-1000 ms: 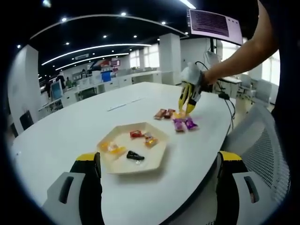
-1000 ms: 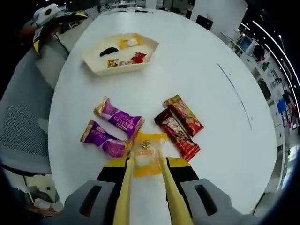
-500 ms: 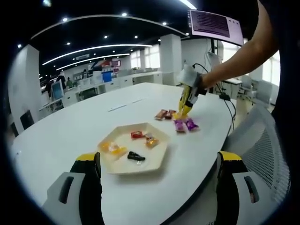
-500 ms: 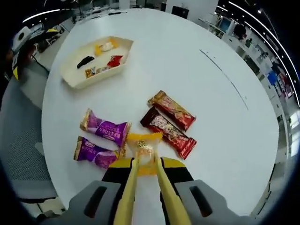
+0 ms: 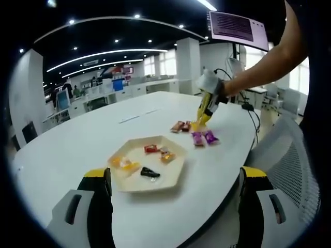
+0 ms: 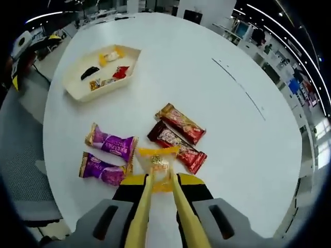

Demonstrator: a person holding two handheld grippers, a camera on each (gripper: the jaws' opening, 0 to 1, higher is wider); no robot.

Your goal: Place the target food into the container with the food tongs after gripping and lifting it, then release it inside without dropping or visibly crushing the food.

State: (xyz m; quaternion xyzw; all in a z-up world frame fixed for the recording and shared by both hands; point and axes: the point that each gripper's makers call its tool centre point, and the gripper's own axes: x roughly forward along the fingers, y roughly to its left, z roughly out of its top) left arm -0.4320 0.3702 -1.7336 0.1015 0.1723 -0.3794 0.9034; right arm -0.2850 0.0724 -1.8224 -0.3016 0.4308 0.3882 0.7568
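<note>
Left gripper view: my left gripper (image 5: 170, 206) hangs idle at the worktop (image 5: 77, 150) edge, fingers (image 5: 98, 206) spread wide, holding nothing. The hexagonal cream tray (image 5: 147, 163) sits just ahead at lower centre with a few wrapped sweets in it. Upper right of centre, my right gripper (image 5: 207, 101) points down at the candy cluster with the yellow tongs (image 5: 202, 111).

Right gripper view: right gripper (image 6: 160, 178) fingers (image 6: 101, 222) are squeezed onto the tongs (image 6: 139, 217), whose tips pinch the yellow-wrapped candy (image 6: 159, 164) at lower centre. Can't tell if it's clear of the worktop (image 6: 232, 129) or touching. Two purple candies (image 6: 106, 155) lie just left of it; two red-brown bars (image 6: 178, 137) are just right, the nearer one about touching the wrapper. Tray (image 6: 77, 88) is at upper left, well apart.

How I'd do it:
- Hold squeeze constant; more pressure risks crushing, less risks a drop.
- Lift straight up first so the wrapper doesn't drag the neighbouring bar or purple candy.
- Carry level toward upper left and stop over bare tray floor.
- Go low inside the rim, then ease the tongs apart.
</note>
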